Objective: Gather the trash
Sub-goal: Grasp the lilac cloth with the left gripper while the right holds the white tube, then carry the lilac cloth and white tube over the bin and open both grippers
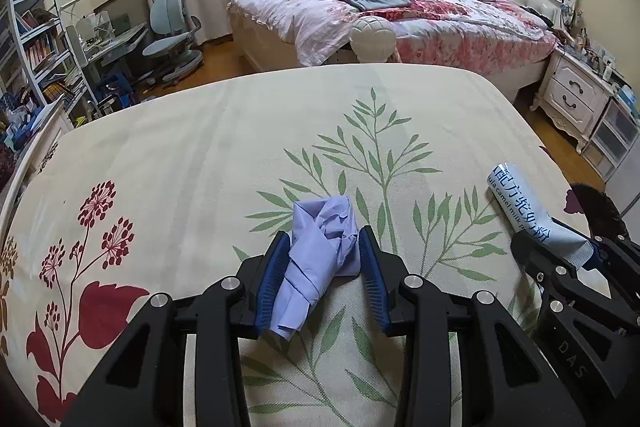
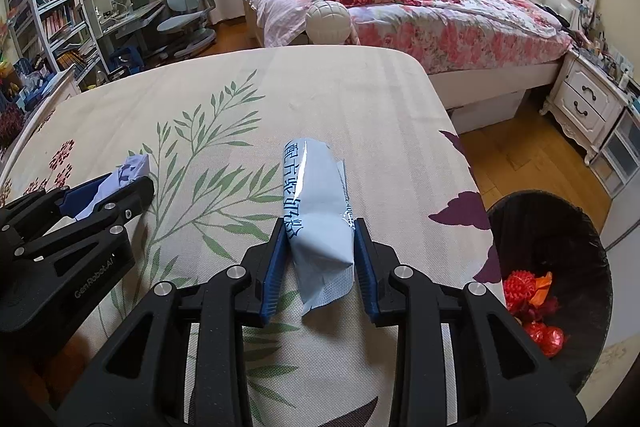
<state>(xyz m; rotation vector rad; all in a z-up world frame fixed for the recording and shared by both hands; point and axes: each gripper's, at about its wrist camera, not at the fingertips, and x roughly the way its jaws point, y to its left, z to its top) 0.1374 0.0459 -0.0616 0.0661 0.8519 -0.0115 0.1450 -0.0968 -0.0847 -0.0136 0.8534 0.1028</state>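
The left tongs (image 1: 324,259) are clamped on a crumpled lilac paper wad (image 1: 320,251), blue pads pressed into its two sides, the wad's lower end touching the surface (image 1: 180,147) with its cream, leaf-and-flower printed cover. Pinching it across the middle keeps the loose folds bunched, so it should lift as one lump rather than unravel.

The right tongs (image 2: 320,255) are clamped on a pale blue milk-powder sachet (image 2: 316,211), gripping it near its torn, near end while the printed length runs away toward the far side. The flat foil packet is squeezed into a ridge, which probably gives the pads something firmer to bite than a flat sheet would. In the left wrist view the same sachet shows at the right, well apart from the wad.

Both pieces of trash thus sit low over the near part of the surface, each in its own tongs. Just off the surface's right edge stands a black-lined waste bin (image 2: 576,227), already holding red and orange scraps (image 2: 532,303). It is nearer the right tongs, so the sachet looks the easier first drop.
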